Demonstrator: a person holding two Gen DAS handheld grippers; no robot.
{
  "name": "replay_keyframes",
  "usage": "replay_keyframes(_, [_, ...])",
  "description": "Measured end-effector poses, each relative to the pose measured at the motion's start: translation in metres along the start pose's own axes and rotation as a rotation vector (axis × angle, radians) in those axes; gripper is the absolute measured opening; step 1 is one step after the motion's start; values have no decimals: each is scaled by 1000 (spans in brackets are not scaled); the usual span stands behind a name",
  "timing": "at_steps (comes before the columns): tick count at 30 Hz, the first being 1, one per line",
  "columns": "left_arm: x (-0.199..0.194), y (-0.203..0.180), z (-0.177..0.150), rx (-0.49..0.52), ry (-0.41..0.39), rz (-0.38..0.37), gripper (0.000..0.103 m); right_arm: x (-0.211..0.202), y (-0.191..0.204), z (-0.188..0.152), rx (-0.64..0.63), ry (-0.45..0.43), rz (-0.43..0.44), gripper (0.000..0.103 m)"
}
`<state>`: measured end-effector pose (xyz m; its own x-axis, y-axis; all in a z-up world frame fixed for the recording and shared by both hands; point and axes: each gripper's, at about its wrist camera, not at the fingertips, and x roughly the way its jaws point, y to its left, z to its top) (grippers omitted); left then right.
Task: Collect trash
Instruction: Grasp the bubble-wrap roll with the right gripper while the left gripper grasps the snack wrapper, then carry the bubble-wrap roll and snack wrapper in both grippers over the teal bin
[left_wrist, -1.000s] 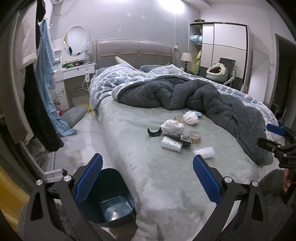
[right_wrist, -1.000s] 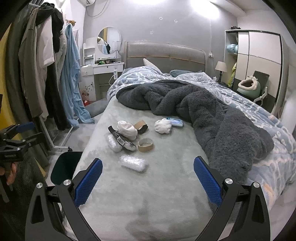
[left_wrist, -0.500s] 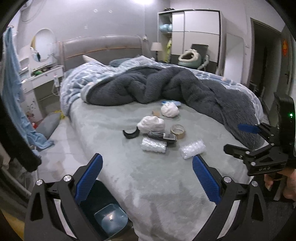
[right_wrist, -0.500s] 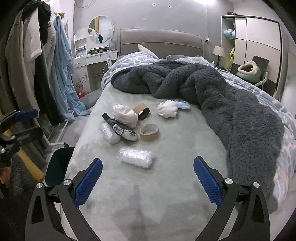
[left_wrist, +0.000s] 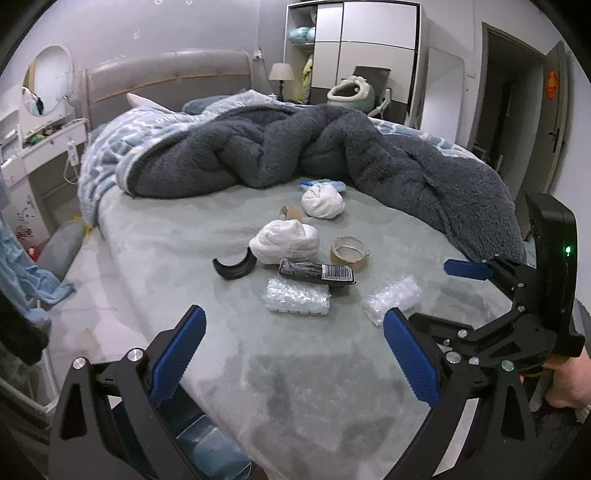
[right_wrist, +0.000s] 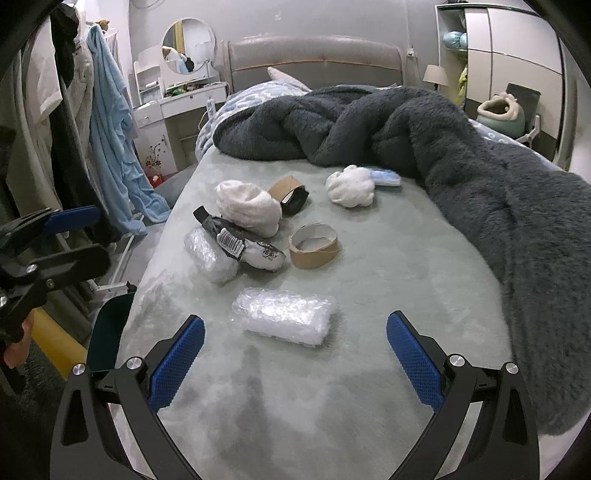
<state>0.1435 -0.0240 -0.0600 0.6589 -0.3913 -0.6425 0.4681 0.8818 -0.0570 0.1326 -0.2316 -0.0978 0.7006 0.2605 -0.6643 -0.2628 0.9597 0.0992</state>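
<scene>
Clothes rack (right_wrist: 62, 122): nine o'clock.
Bin (right_wrist: 107, 332): beside the bed (right_wrist: 388, 266), eight o'clock.
Left gripper (left_wrist: 291, 354): spread wide, holding nothing.
Trash: bubble wrap (right_wrist: 282, 315), tape core (right_wrist: 314, 246), centre.
Right gripper (right_wrist: 295, 362): spread wide, nothing held.
Blanket (right_wrist: 480, 166): two o'clock.

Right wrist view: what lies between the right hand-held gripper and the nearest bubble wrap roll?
Only bare grey bedsheet. The right hand-held gripper is open, and the bubble wrap roll sits just beyond its fingertips.
</scene>
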Motion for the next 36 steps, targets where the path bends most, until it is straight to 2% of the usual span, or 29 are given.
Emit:
replay_keyframes(5, [22, 7, 6, -5, 25, -37, 98, 19, 5, 1, -3, 27, 9, 98])
replay_keyframes(10, [40, 6, 16, 7, 37, -60, 98, 35, 6, 2, 2, 51, 8, 90])
replay_keyframes(14, [56, 3, 20, 19, 57, -73, 98, 40, 5, 3, 14, 67, 19, 73])
replay_keyframes(17, [69, 0, 20, 34, 82, -71, 98, 39, 3, 4, 23, 74, 25, 68])
replay_keyframes(31, [104, -16, 27, 89, 140, -49, 89, 20, -33, 5, 118, 37, 13, 67])
replay_keyframes(33, [109, -19, 26, 95, 155, -39, 87, 19, -37, 4, 123, 35, 11, 67])
replay_keyframes(36, [114, -22, 28, 102, 166, -7, 78, 16, -41, 2, 124, 37, 10, 67])
